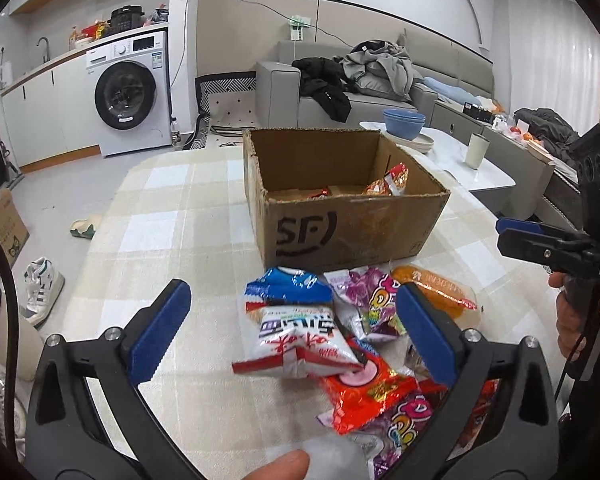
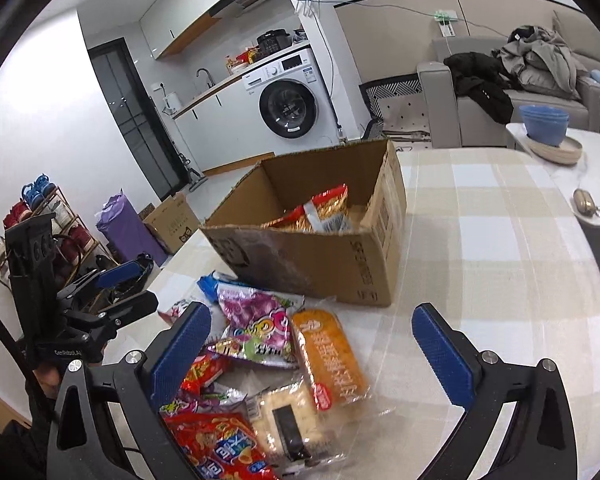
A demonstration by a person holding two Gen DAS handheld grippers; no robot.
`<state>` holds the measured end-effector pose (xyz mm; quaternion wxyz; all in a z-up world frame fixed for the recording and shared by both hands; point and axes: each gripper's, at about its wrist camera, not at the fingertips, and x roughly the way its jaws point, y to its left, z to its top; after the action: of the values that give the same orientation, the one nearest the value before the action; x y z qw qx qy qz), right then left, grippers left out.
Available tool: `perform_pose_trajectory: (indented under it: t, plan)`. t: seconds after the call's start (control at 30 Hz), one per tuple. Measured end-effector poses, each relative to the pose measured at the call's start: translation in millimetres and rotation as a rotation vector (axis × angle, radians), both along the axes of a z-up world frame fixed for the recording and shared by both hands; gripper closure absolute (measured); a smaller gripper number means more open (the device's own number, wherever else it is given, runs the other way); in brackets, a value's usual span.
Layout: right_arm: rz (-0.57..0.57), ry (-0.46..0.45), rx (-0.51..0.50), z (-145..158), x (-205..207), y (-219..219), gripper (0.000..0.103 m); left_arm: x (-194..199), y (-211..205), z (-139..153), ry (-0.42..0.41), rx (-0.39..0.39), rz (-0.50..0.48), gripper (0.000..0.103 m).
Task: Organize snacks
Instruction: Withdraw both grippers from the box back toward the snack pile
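Fingertip of the person (image 1: 288,464) shows at 6 o'clock of the left wrist view, just under the left hand-held gripper (image 1: 296,328). Jaws spread wide, released, gripping nothing. Between the blue pads sits the white pack (image 1: 300,340), which seems to rest on top of the snack pile; pads stand apart from it on both sides. Its long axis runs roughly 10 to 4 o'clock in that view, so it lies across the jaw gap at a slant.

Right hand-held gripper (image 2: 312,344) is also spread wide and empty. The orange pack (image 2: 328,356) lies between its pads, closer to the left pad, long axis roughly 12 to 6 o'clock, in line with the fingers. The clear-wrapped pack (image 2: 292,424) touches it at 7 o'clock.

Box (image 1: 340,216) stands on the worktop (image 1: 160,240), open side up, some packs already inside. From the left gripper it lies at 12 o'clock, just beyond the pile. From the right gripper it lies at about 11 o'clock, also just beyond the pile.

Judgement: the pile is about equally near both hands. White pack is the left hand's natural pick, since it sits highest and is already framed by the pads. Orange pack suits the right hand: a close across its short width should work without turning the wrist. The transfer is then a short carry forward, toward 12 o'clock.

Risk: closing on the white pack may also catch the red pack (image 1: 364,396) beneath it.
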<state>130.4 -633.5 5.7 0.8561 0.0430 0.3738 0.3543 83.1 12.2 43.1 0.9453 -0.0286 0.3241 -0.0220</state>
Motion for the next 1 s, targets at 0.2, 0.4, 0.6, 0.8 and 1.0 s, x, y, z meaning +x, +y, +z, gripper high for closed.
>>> perform_pose_trajectory:
  t: [0.2, 0.4, 0.6, 0.8, 1.0]
  plan:
    - [0.004, 0.008, -0.001, -3, -12, -8, 0.001, -13, -6, 0, 0.015, 0.024, 0.002, 0.001]
    - [0.014, 0.033, -0.029, -8, -9, -8, 0.001, -10, -7, 2, 0.032, 0.039, 0.0, 0.001]
    - [0.021, 0.066, -0.106, -26, -3, 2, 0.0, -2, -10, -7, 0.075, 0.064, -0.019, 0.001]
    - [0.036, 0.072, -0.168, -40, 1, 11, 0.0, 7, -11, -21, 0.11, 0.087, -0.01, 0.001]
    - [0.047, 0.089, -0.175, -52, 4, 16, 0.0, 12, -9, -31, 0.126, 0.057, -0.016, 0.001]
